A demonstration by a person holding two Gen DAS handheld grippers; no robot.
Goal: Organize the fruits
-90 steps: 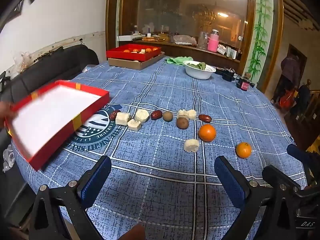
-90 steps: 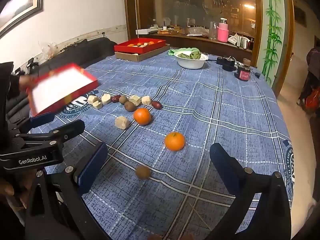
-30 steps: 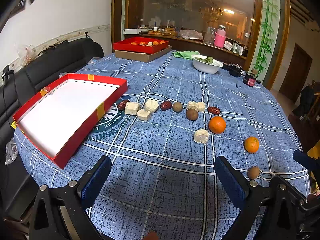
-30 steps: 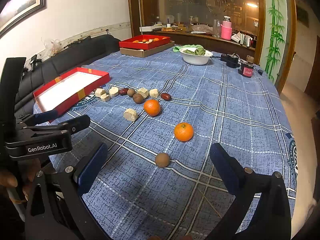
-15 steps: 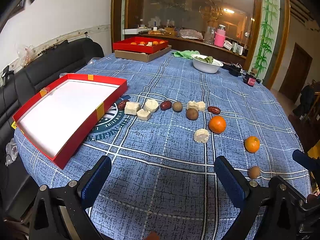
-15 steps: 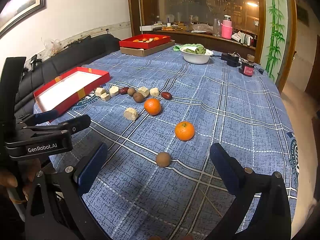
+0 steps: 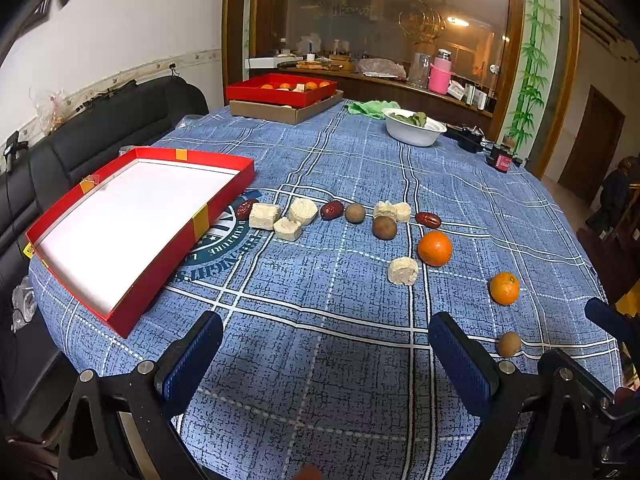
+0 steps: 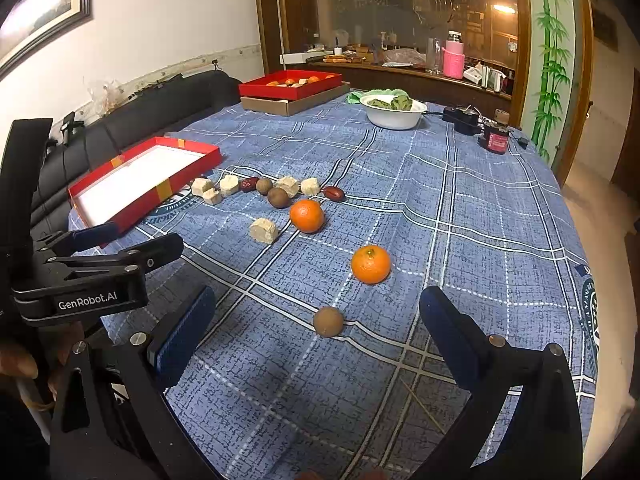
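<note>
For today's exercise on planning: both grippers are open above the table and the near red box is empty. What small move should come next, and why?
Probably lower the right gripper over the small brown fruit and close on it. It lies nearest, almost between the open fingers, apart from the other fruit, and the empty red box waits to the left.

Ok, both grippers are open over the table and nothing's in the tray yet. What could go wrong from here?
The round brown fruit nearest the right gripper could roll off the cloth if the fingers nudge it. The two oranges may roll too. The beige blocks look crumbly; a hard squeeze might break them. The tray sits by the table's edge, so a bump could shift it.
</note>
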